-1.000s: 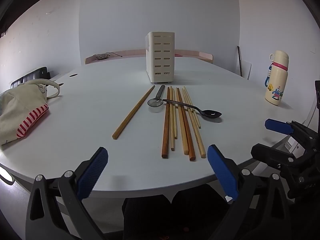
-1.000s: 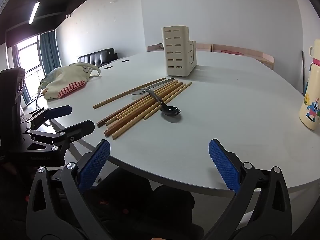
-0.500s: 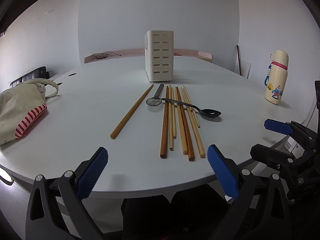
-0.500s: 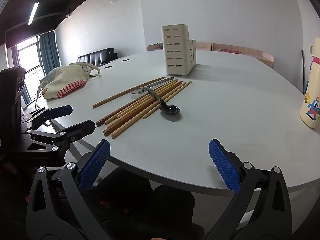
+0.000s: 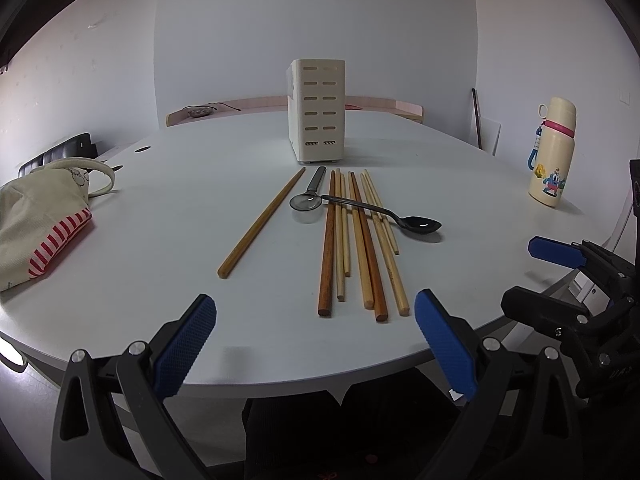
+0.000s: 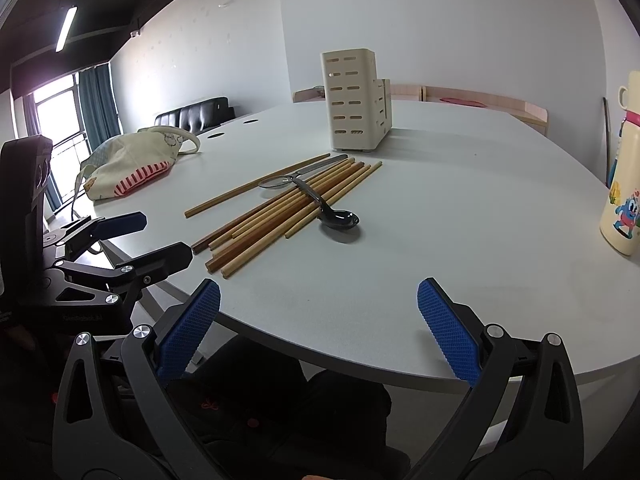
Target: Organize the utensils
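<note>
Wooden chopsticks are laid side by side on the white round counter, crossed by a black plastic spoon, before a cream slotted utensil holder. Both the left gripper and right gripper are held at the counter's near edge, jaws apart and empty.

Left gripper and right gripper hover side by side (jaws spread wide, empty).

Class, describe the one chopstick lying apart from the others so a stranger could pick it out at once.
Start at the cream slotted holder standing mid-table. In front of it lies a bundle of chopsticks crossed by a black spoon. The lone chopstick lies left of them, angled away, touching nothing.
</note>
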Demonstrator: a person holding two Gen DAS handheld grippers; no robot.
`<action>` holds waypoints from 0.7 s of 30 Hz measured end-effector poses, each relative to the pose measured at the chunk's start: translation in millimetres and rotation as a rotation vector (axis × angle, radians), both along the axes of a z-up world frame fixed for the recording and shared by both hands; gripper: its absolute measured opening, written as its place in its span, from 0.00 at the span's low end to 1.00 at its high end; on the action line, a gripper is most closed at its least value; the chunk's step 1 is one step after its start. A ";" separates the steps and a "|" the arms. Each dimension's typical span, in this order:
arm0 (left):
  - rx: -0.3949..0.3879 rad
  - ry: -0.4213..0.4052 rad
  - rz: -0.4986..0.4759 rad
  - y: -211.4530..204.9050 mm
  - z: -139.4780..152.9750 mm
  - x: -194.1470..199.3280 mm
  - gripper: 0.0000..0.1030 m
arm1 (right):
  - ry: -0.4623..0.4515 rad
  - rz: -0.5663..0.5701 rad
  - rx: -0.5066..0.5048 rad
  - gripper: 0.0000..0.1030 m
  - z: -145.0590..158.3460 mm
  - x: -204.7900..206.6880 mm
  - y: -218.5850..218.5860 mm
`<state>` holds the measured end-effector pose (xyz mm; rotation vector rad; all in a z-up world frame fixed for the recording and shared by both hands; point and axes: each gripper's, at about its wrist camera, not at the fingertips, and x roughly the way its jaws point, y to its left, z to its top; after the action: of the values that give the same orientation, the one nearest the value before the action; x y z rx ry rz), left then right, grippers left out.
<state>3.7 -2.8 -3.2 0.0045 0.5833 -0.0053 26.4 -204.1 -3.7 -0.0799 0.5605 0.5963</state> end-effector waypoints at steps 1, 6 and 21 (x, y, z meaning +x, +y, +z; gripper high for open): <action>0.000 0.000 0.001 0.3 -0.1 0.4 0.95 | 0.000 0.000 0.000 0.92 0.1 -0.1 0.0; 0.001 0.005 0.002 0.1 -0.7 0.5 0.95 | 0.001 -0.004 0.000 0.92 0.3 -0.2 -0.1; 0.011 -0.001 0.001 4.5 -1.0 2.8 0.95 | 0.006 -0.024 0.010 0.92 -2.0 3.5 -2.6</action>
<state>6.4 1.6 -4.2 0.0145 0.5826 -0.0012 29.9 -206.8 -5.7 -0.0622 0.5641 0.5764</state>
